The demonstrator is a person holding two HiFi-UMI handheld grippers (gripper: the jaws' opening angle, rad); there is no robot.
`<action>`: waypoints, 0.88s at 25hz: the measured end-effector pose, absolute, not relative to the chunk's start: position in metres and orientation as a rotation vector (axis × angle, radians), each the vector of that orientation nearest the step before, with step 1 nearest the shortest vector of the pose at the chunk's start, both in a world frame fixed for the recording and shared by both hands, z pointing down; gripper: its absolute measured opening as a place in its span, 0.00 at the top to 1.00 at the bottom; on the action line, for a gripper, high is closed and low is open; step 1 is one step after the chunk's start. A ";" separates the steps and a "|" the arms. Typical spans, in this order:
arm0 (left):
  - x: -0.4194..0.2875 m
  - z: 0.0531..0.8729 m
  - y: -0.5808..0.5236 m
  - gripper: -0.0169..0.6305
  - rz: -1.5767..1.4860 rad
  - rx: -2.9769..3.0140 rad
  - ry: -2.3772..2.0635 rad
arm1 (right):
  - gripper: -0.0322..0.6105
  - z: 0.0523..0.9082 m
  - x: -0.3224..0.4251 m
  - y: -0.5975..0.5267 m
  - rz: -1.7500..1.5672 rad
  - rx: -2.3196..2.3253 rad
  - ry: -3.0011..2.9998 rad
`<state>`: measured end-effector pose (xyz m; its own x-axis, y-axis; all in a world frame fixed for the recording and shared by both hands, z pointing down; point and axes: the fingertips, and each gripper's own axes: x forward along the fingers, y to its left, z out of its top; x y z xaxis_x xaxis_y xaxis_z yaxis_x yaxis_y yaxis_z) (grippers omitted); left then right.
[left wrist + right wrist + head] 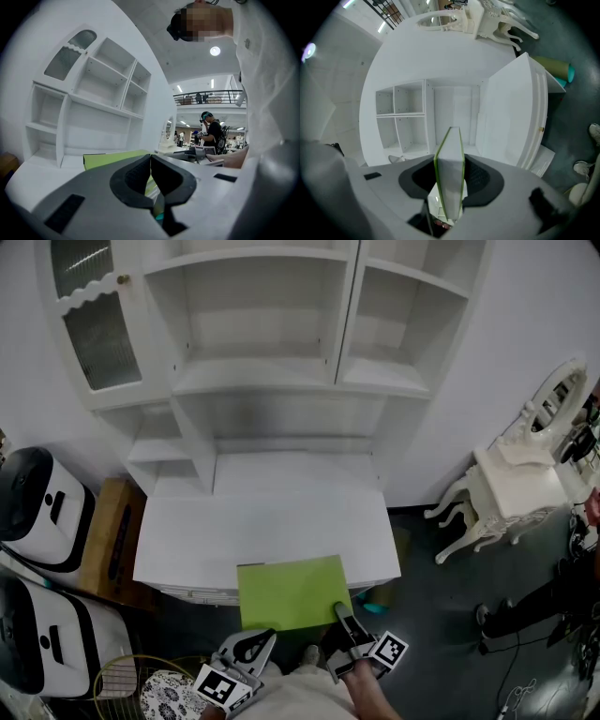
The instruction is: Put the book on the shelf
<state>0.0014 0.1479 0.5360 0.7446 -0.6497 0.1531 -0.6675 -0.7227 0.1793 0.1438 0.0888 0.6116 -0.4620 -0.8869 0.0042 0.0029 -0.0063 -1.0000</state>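
The book [292, 592] is showing a smooth, matt lime-green card cover around white paper pages, and the right tool [450, 164] is looking like matt grey plastic with dark, ribbed rubbery pads [480, 178], as is the left tool [265, 637] at 7 o'clock in the head view. The shelf [281, 379] and the counter [272, 521] are reading as smooth white painted wood with a satin sheen, while the cabinet door [94, 324] at 10 o'clock is carrying ribbed glass and a brass-coloured knob [123, 279]. At 9 o'clock a brown wooden box [112, 540] is sitting matt beside glossy white-and-black plastic casings [37, 512], and the floor [441, 615] is looking dull dark grey.
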 end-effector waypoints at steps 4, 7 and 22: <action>0.009 0.536 0.145 0.96 0.121 2.712 -1.064 | 0.72 0.612 0.153 0.085 -1.567 -0.927 1.536; 0.019 0.536 0.142 0.96 0.121 2.699 -1.090 | 0.72 0.614 0.162 0.082 -1.580 -0.925 1.533; 0.050 0.537 0.137 0.96 0.122 2.607 -1.238 | 0.72 0.620 0.186 0.057 -1.643 -0.880 1.597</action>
<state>0.0501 0.1367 0.5373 0.6351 -0.7506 0.1824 -0.7717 -0.6068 0.1905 0.1861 0.0573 0.6195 -0.5452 -0.8382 0.0132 0.0109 -0.0228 -0.9997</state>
